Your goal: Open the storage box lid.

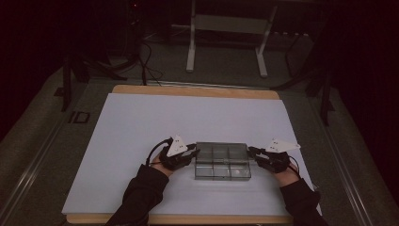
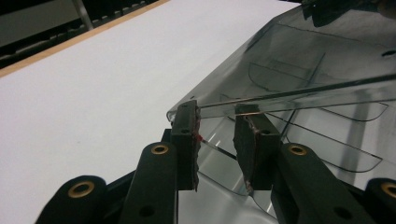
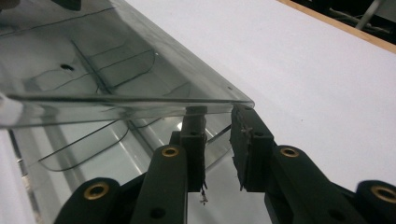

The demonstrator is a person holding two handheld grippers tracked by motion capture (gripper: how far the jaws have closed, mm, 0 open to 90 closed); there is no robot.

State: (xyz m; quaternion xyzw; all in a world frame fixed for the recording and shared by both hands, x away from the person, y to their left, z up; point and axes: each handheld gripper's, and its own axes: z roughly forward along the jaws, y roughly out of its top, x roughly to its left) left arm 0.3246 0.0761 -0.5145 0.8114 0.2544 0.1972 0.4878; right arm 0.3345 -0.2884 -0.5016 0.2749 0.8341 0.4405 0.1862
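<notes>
I am working both tongs at a clear plastic box (image 1: 222, 161) lying near the front edge of the white surface (image 1: 141, 122), its lid down over the six compartments. The left tongs (image 1: 194, 153) are standing at the box's left end and the right tongs (image 1: 252, 151) at its right end, each with a hand (image 1: 162, 165) behind it. In the left gripper view the left tongs (image 2: 219, 140) are straddling the lid's thin edge (image 2: 289, 95), the pads partly closed around it but with a gap showing, so I am not yet pinching it. The right gripper view is showing the same: the right tongs (image 3: 218, 140) are bracketing the lid's corner, spread a little, not pressed on it. I am judging the job as barely begun: both ends are lined up, while the gripping and whatever lifting or opening follows are remaining. The compartments are looking empty, apart from a pale blur in the front right cell that I cannot make out.
</notes>
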